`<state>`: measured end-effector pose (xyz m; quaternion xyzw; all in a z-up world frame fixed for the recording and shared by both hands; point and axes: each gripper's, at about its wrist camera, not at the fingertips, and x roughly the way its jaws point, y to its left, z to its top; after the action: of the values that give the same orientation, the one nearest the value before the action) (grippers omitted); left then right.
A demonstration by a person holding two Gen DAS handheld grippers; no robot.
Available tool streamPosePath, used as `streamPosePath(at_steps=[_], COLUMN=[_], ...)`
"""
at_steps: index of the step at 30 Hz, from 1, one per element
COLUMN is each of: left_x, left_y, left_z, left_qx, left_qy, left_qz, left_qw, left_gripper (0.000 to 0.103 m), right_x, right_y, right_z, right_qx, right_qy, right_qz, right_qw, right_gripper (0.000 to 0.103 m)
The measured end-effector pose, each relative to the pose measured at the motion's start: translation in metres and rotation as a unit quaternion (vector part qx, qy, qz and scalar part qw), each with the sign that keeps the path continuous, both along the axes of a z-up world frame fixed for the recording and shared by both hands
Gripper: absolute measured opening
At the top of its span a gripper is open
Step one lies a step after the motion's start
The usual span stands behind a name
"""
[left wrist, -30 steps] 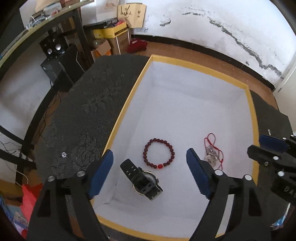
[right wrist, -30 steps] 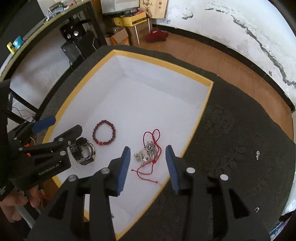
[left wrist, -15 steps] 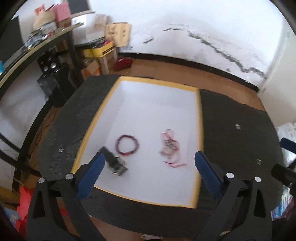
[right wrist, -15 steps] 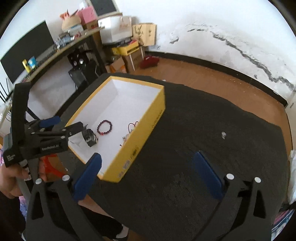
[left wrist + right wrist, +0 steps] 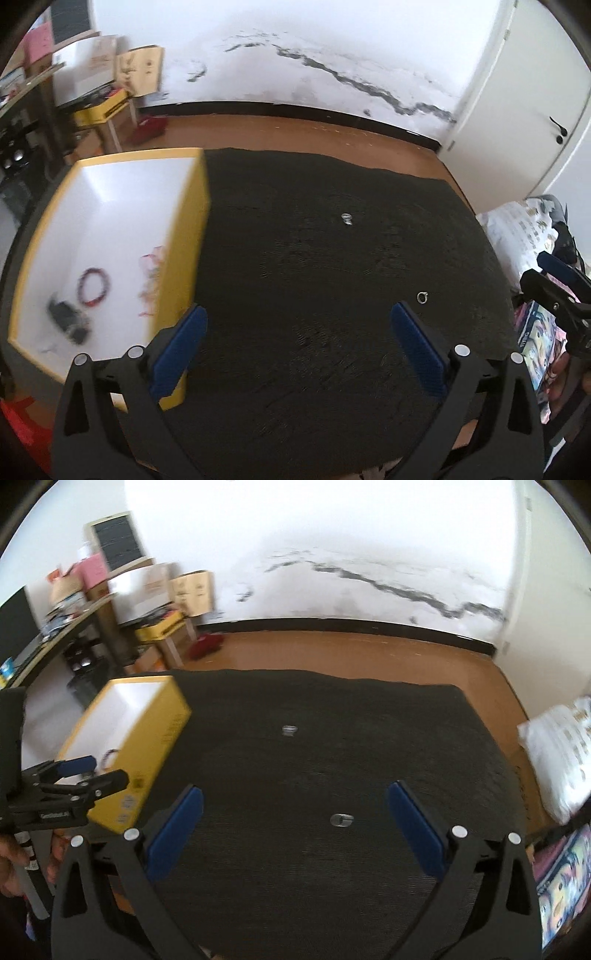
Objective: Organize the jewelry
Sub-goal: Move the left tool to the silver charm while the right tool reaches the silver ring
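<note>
Grippers have both swung away from the yellow box (image 5: 199, 236) since a second ago, when they hung right over its white inside. The left gripper (image 5: 297, 350) now stands over bare black cloth (image 5: 314, 258), jaws spread wide with nothing between them. The box sits off to its left, holding a blurred watch (image 5: 68, 321), a red bead bracelet (image 5: 94, 288) and a red-corded charm (image 5: 149, 277), all lying as before. The right gripper (image 5: 295, 830), half closed over the charm a second ago, also gapes wide and empty. One small silver ring (image 5: 341, 819) lies on the cloth between its fingers, just ahead. Another ring (image 5: 289, 730) rests farther ahead, well apart from the first.
</note>
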<state>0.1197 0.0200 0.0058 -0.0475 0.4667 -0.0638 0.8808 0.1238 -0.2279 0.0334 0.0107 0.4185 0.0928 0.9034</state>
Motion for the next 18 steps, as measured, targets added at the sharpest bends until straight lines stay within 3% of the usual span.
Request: streamPosePath(at_steps=[5, 11, 18], left_x=[0.036, 0.098, 0.159], left_y=[-0.037, -0.073, -0.103], left_z=[-0.039, -0.088, -0.127], left_qx=[0.030, 0.024, 0.036], left_qy=[-0.019, -0.009, -0.023], left_qz=[-0.033, -0.051, -0.059], left_qw=[0.9988, 0.9984, 0.9973], left_gripper=[0.097, 0.097, 0.097], right_x=[0.015, 0.028, 0.040], right_y=[-0.027, -0.042, -0.055], right_z=[-0.050, -0.101, -0.111], right_qx=[-0.012, -0.025, -0.004], right_qy=[0.026, 0.066, 0.070], right_qz=[-0.020, -0.025, -0.016], right_qw=[0.999, 0.997, 0.997], right_gripper=[0.097, 0.097, 0.097])
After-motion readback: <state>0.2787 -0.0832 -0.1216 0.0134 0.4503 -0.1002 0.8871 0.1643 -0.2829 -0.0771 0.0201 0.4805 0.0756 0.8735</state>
